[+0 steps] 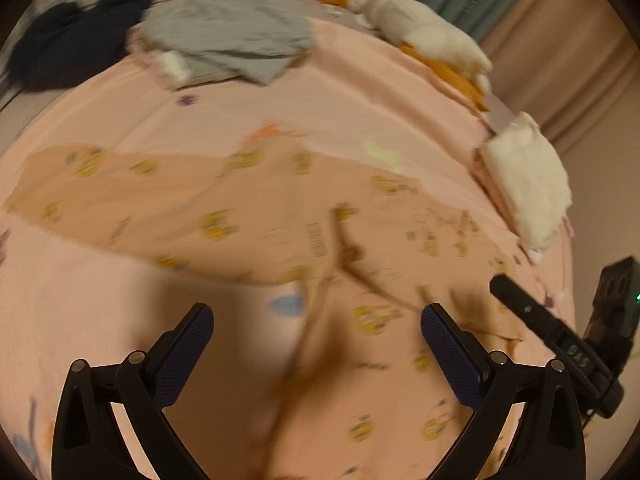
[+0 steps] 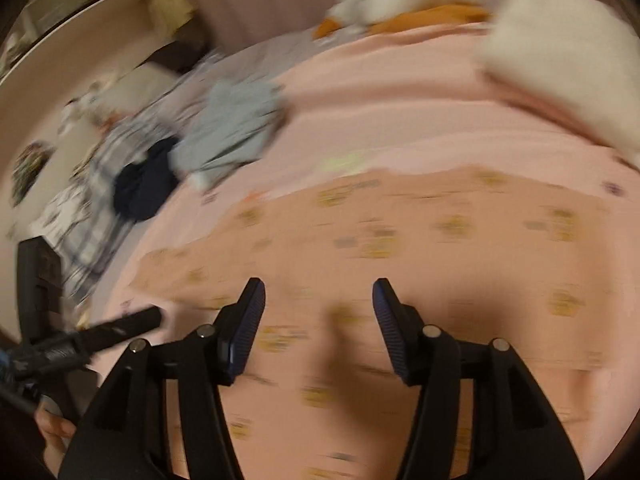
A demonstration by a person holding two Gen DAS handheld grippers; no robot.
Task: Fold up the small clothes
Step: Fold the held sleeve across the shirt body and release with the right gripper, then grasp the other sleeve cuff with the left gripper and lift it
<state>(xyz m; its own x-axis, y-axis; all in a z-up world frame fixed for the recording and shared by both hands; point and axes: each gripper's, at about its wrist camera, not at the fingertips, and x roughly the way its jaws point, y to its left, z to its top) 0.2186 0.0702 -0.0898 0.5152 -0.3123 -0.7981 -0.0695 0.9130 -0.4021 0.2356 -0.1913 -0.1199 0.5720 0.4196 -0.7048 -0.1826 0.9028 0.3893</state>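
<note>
Both grippers, left gripper [image 1: 317,326] and right gripper [image 2: 319,300], hover fingers spread, empty, above the peach garment [image 1: 256,216].

Peach printed garment [image 1: 168,204]: thin matt cloth, creased. Bed sheet [image 1: 360,92]: pink matt cloth. Grey garment [image 1: 236,36]: soft matt knit. Plush toy [image 1: 424,32]: fluffy white pile. Left hand-held gripper [image 1: 316,328]: matt black plastic, pads [image 1: 188,344] textured, metal pins.

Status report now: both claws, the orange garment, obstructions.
Left claw open, empty. Right claw open, empty. Orange printed garment spread on bed, unfolded. Nothing blocking.
</note>
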